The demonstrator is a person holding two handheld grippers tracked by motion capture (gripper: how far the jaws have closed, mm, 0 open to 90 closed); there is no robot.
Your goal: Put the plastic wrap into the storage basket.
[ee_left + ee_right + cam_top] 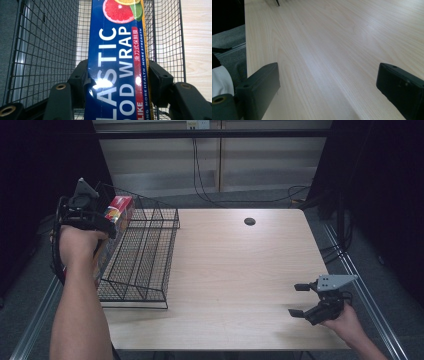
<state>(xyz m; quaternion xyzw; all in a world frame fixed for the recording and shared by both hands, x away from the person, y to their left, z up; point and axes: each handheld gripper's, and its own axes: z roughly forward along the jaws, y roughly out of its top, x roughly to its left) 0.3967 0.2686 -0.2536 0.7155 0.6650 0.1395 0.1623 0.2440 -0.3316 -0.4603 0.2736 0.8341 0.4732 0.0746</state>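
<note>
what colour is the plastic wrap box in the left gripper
Dark blue with white lettering on the plastic wrap box, clearest in the left gripper view.

Plastic wrap box (117,62) cut off top & bottom, first letters hidden; small print too small to read

Blue plastic food wrap box (117,62), lengthwise above the wire basket (145,250).

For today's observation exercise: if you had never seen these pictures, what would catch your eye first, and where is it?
The bright blue plastic wrap box, with citrus fruit printed on it, stands out first: the left gripper is shut on it over the black wire basket at the table's left edge. Next comes the wide, pale wooden table with a small dark hole near its far edge. At its near right corner the right gripper rests with its jaws open.
</note>
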